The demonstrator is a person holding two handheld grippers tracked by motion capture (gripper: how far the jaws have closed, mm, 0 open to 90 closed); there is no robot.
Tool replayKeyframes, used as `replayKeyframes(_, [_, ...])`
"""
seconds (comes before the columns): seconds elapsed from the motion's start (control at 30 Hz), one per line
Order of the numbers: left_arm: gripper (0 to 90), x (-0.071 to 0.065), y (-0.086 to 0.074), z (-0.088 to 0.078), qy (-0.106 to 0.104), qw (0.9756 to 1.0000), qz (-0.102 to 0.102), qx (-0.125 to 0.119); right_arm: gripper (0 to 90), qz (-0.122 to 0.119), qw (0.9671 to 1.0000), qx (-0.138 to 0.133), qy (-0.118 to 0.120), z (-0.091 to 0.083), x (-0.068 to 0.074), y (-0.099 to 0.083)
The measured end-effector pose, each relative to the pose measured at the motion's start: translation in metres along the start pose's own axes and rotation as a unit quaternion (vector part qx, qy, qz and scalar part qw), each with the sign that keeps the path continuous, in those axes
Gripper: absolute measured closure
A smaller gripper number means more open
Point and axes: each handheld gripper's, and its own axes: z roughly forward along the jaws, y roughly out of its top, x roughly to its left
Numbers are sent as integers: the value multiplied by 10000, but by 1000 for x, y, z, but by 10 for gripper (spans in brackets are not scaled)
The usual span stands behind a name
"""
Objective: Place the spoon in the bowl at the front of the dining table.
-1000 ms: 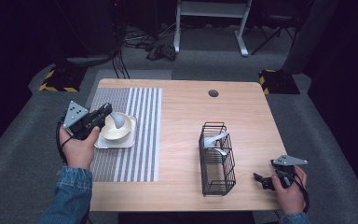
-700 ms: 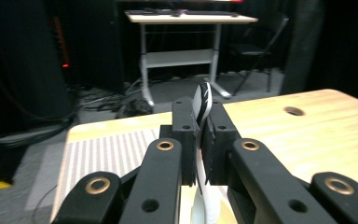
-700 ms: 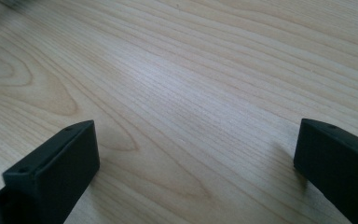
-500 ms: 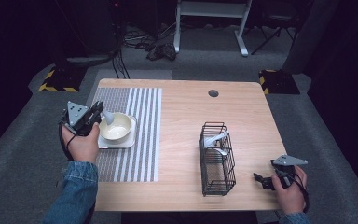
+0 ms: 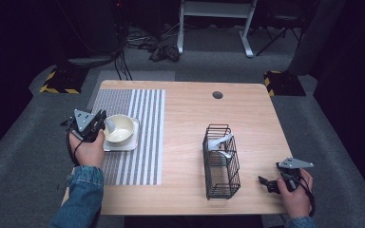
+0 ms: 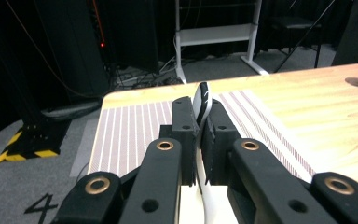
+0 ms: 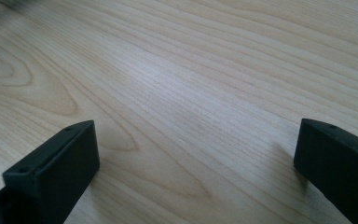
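A cream bowl (image 5: 120,129) stands on a white square plate (image 5: 123,145) on the striped placemat (image 5: 138,161). My left gripper (image 5: 100,124) is at the bowl's left rim, shut on a thin white spoon (image 5: 109,124) whose end reaches over the rim. In the left gripper view the spoon (image 6: 203,99) stands edge-on, pinched between the pads of that gripper (image 6: 199,112). My right gripper (image 5: 266,183) rests low near the table's front right corner. Its jaws stand wide apart over bare wood in the right gripper view (image 7: 198,154).
A black wire basket (image 5: 221,166) stands right of centre and holds white spoons (image 5: 218,142). A dark round hole (image 5: 217,95) lies near the table's far edge. Bare wood lies between the placemat and the basket. Cables and a white stand fill the dark floor behind.
My left hand has moved left and down with the spoon, from above the bowl's middle to its left rim. The right hand has stayed put.
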Motion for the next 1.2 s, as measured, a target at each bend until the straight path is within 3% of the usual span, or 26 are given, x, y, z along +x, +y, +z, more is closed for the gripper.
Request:
replayKeyframes(0.27, [849,1,-9,6,41,9999,5,115,1,-3,10000,4,1,0,0,0])
replayKeyframes(0.5, [847,1,-14,8,138,9997,137,153,1,-2,10000,5,1,0,0,0])
replayKeyframes(0.9, [834,-6,-13,10,21,9997,148,194,1,-1,10000,-1,-2,0,0,0])
replayKeyframes(1.0, [782,-11,-11,11,-101,9998,38,178,1,-4,10000,4,1,0,0,0])
replayKeyframes(1.1, [675,-17,-8,13,-202,9996,-40,184,1,-3,10000,3,1,0,0,0])
replayKeyframes(1.2, [628,-23,-6,14,-273,9995,17,171,1,-3,10000,4,1,0,0,0])
